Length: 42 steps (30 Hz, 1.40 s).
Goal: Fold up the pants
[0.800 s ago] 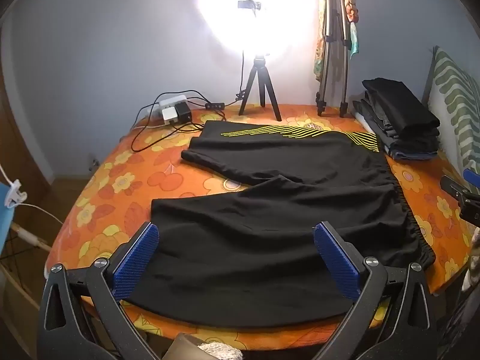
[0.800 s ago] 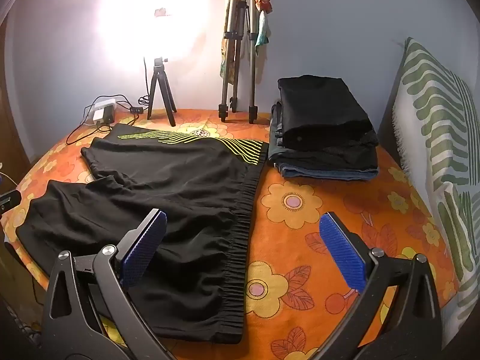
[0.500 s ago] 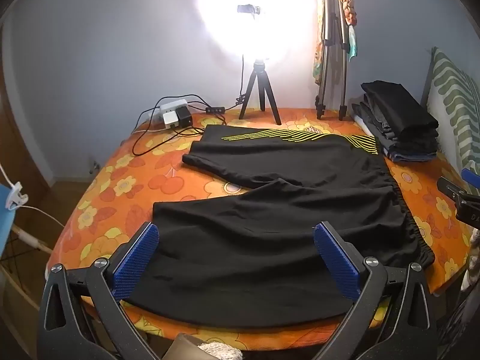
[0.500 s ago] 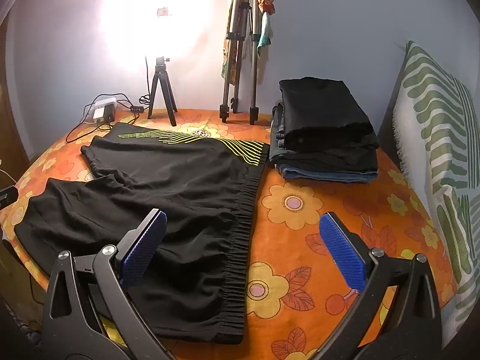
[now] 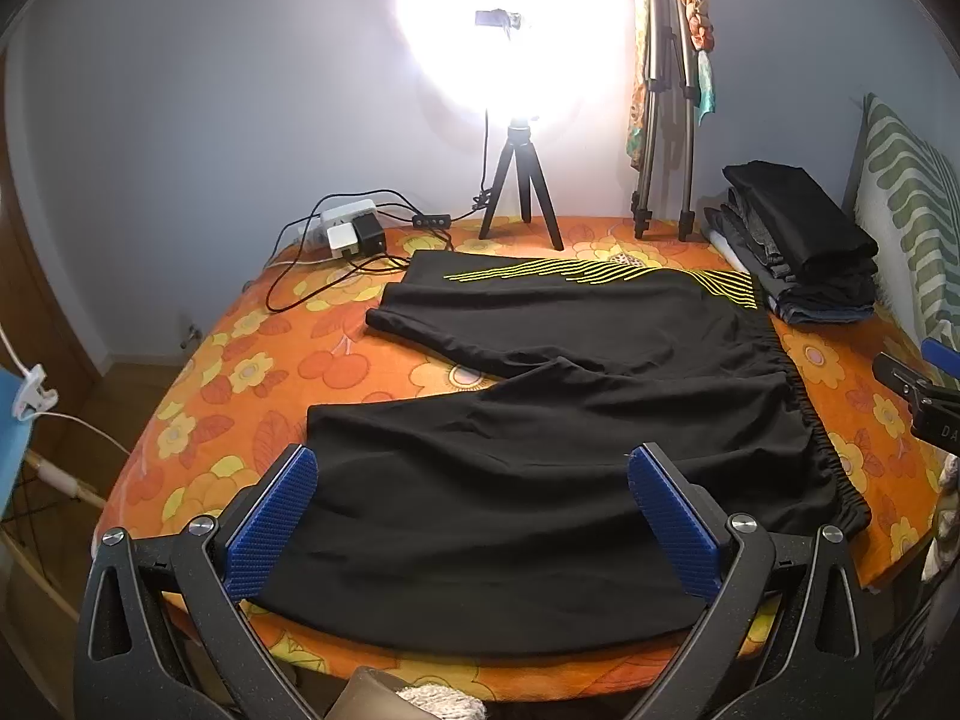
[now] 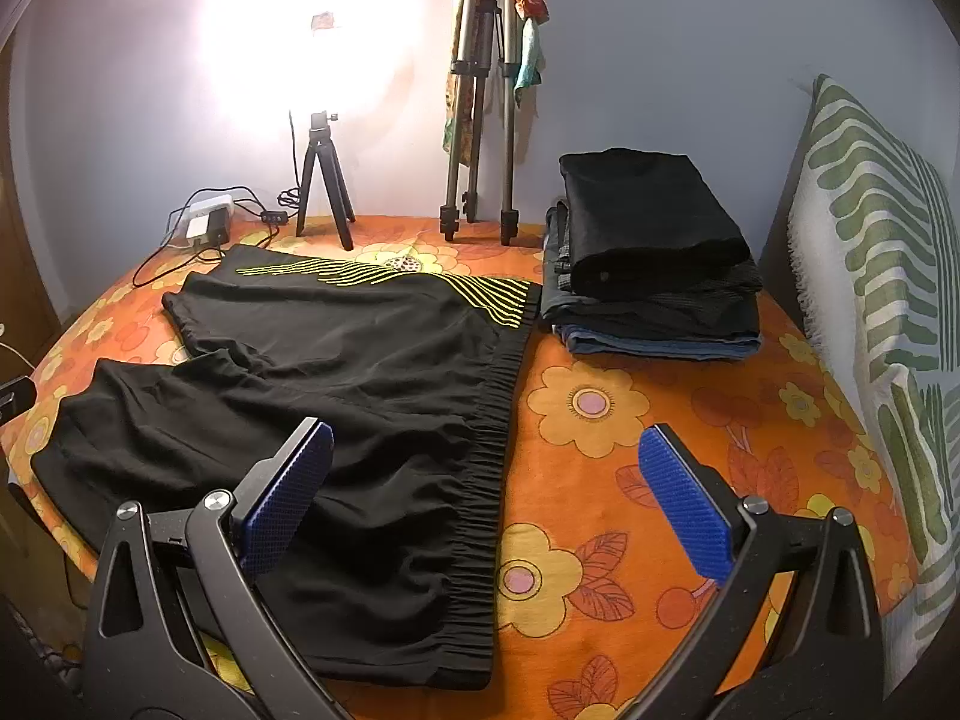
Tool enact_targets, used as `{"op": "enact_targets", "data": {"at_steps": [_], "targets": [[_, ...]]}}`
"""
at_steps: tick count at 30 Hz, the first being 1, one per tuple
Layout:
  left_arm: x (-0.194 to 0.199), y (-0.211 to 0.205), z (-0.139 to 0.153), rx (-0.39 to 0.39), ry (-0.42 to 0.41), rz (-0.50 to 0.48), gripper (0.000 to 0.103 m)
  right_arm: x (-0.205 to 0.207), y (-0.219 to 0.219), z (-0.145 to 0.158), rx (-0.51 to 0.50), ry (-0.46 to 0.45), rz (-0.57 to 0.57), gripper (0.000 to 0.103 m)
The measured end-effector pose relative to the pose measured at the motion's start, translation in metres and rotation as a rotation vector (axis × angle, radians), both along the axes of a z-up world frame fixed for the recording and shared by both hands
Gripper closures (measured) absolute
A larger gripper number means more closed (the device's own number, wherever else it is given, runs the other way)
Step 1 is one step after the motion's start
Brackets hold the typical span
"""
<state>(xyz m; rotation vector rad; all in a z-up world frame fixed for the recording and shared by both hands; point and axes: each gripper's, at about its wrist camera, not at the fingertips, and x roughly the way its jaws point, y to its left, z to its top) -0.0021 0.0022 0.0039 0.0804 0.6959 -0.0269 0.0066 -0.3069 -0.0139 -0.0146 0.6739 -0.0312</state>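
Note:
Black pants [image 5: 540,420] with yellow stripes on the far leg lie spread flat on an orange flowered bed [image 5: 240,372], waistband to the right, both legs pointing left. They also show in the right wrist view [image 6: 336,396]. My left gripper [image 5: 474,516] is open and empty, hovering above the near leg at the bed's front edge. My right gripper [image 6: 486,498] is open and empty, hovering above the near end of the elastic waistband [image 6: 486,480].
A stack of folded clothes [image 6: 648,252] sits at the back right. A striped pillow [image 6: 888,300] lies along the right edge. A lit lamp on a small tripod [image 5: 519,180], a taller tripod [image 5: 666,120] and a power strip with cables [image 5: 348,228] stand at the back.
Both views have drifted back and up very slightly. The pants lie unchanged and both grippers stay open.

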Motion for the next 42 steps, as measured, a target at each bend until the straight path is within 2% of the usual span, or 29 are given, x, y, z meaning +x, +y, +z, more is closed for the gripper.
{"op": "enact_targets", "data": {"at_steps": [42], "targets": [[-0.0005, 0.0010, -0.0029, 0.021, -0.002, 0.016, 0.000, 0.0001, 0.0009, 0.0000, 0.000, 0.004, 0.000, 0.000]]}}
